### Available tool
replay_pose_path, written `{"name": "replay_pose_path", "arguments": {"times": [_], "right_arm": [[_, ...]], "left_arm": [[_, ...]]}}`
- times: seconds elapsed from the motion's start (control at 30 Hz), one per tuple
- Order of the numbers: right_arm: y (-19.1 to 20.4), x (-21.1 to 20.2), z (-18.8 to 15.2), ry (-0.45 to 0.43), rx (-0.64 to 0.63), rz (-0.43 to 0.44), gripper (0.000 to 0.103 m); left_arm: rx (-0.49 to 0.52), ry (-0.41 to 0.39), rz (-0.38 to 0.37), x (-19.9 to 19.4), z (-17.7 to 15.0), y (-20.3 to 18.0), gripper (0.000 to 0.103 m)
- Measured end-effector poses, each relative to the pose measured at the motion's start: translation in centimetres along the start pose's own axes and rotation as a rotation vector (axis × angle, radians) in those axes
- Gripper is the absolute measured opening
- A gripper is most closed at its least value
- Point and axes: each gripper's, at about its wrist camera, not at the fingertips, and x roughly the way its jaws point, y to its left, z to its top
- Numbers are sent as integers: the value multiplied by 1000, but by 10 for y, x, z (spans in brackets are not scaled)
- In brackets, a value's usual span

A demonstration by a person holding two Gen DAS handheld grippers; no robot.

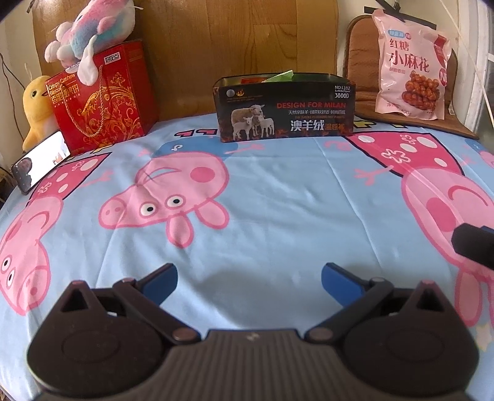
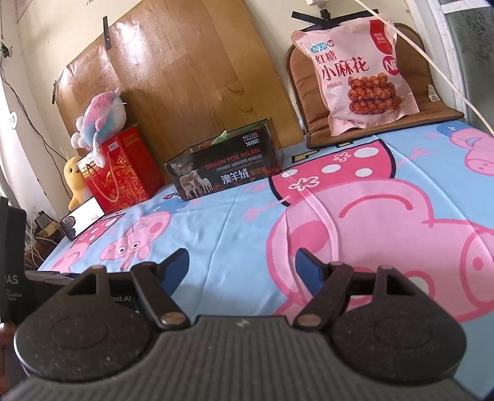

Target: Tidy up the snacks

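You are working in a home bedroom: a cartoon-pig bedsheet (image 1: 278, 191) is covering the bed, plush toys (image 1: 95, 27) are sitting at its far left corner against a wooden headboard (image 1: 234, 40), and a phone (image 1: 40, 160) is leaning at the left edge.

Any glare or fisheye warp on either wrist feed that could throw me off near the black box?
Left wrist: black box sharp and evenly lit; the bed sheet bows at the edges. Right wrist: sun glare on the wooden board behind it, the snack bag leans with the warp, and the dark corners are vignetted.
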Motion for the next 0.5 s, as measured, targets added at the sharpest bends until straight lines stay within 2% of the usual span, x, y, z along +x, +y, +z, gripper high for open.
{"name": "replay_pose_path", "arguments": {"times": [0.5], "right_arm": [[-2,0,-1,-8,18,-4,78]], "left_arm": [[-4,1,-9,-1,-2,-2,103]]}}
